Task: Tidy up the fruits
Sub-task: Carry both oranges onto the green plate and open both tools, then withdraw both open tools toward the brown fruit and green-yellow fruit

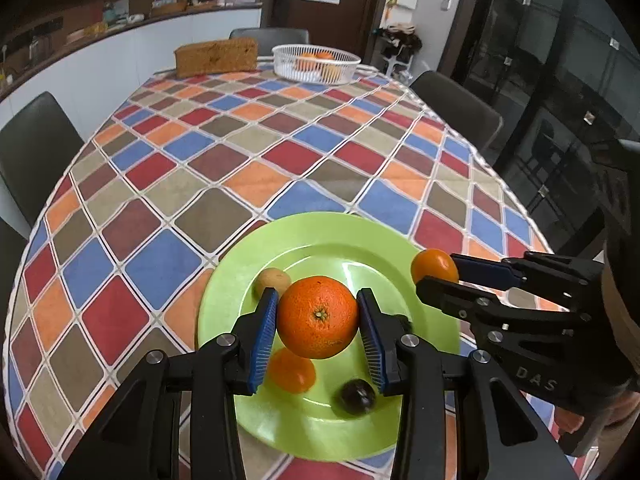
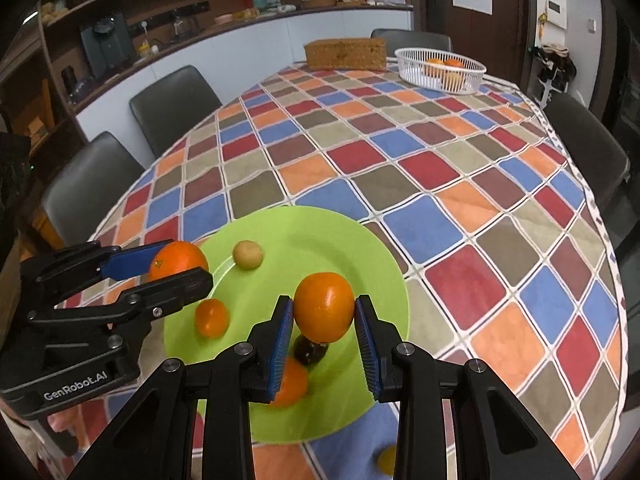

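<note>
An orange [image 1: 318,317] is clamped in the left gripper [image 1: 318,320] and a second orange [image 2: 325,306] in the right gripper [image 2: 324,316], both above the green plate [image 1: 320,236] at lower centre. A white basket [image 2: 440,65] at upper right already holds fruit; several pieces remain on the plate. "GenRobot.AI" and "DAS" are legible on the grippers.

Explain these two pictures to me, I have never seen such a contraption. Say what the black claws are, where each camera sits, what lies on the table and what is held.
The black claws are hand-held two-finger grippers, one in each of a person's hands. Each carries a camera looking along its fingers.

The left gripper clamps a large round orange; the right gripper clamps a smaller smooth orange. Each gripper also appears sideways in the other's picture.

Below them a lime-green round plate sits on the checked tablecloth, holding a small tan fruit, a dark fruit and a small tangerine. At the far end stands a white slotted basket of oranges.
</note>
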### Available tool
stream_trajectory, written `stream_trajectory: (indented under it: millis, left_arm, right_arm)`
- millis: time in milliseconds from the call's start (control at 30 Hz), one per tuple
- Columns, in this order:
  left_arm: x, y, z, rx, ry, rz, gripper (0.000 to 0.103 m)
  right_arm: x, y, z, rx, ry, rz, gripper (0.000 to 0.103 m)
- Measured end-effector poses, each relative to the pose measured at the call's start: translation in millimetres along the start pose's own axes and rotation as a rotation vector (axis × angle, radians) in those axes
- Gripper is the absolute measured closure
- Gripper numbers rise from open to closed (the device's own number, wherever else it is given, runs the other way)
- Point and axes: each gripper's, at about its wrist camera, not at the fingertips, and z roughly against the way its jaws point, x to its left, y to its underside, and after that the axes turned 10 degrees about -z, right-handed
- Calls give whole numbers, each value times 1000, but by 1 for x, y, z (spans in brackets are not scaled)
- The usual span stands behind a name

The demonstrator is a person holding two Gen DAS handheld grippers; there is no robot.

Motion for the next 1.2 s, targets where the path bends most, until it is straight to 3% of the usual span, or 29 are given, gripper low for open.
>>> stream_trajectory:
  millis: [333, 533, 1033, 1200]
  left_arm:
    - [11, 6, -28, 74, 7, 50, 63]
    - [8, 4, -17, 49, -5, 30, 56]
    - [-25, 22, 76, -107, -65, -77, 52]
    - [-34, 41, 112, -173, -99, -110, 45]
  right_arm:
    - [-2, 0, -31, 59, 15, -12, 70]
    - [-5, -1, -28, 51, 12, -32, 64]
    - [10, 18, 47, -64, 11, 28, 64]
    - [20, 39, 78, -126, 28, 71, 55]
